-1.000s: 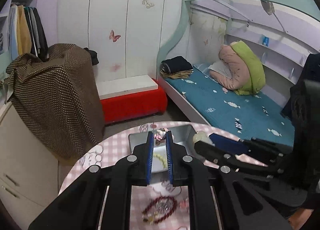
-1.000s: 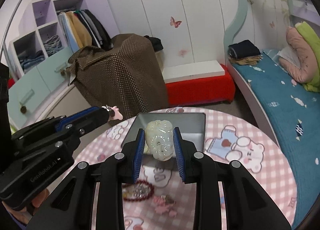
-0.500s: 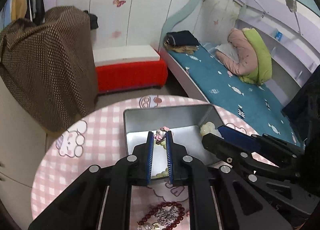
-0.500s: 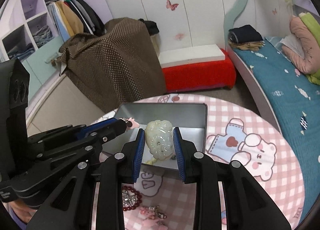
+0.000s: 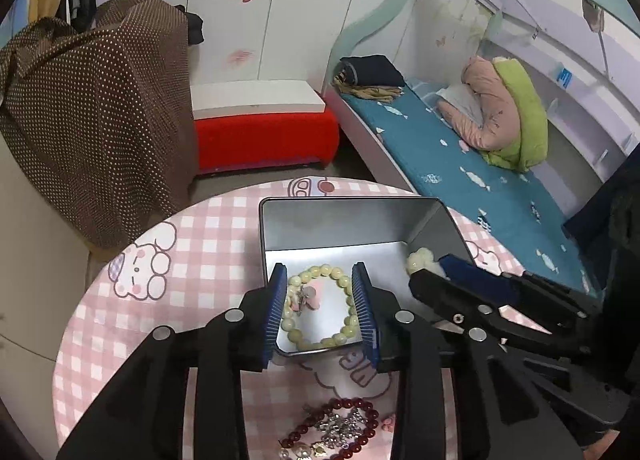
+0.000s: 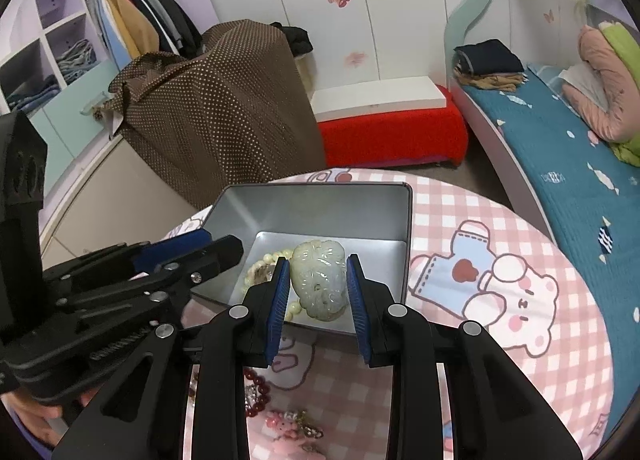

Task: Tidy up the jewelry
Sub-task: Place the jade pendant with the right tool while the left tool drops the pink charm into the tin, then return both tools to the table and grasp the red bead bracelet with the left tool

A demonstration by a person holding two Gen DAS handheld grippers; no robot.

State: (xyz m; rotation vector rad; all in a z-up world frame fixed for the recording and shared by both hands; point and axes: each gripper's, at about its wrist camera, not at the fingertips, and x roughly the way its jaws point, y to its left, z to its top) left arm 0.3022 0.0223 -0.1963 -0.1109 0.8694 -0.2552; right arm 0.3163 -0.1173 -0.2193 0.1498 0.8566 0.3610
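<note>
Right now your pale bead bracelet (image 5: 318, 306) is lying on the floor of the open metal tin (image 5: 344, 224), directly between the blue pads of your left gripper (image 5: 320, 310), whose jaws are opening and not pressing on it. Your right gripper (image 6: 318, 294), just beside the left one, is clamping the carved jade pendant (image 6: 318, 278) over the tin's near edge. Below both grippers, a dark red bead bracelet (image 5: 340, 426) is resting on the pink checked desk (image 5: 200, 244).
</note>
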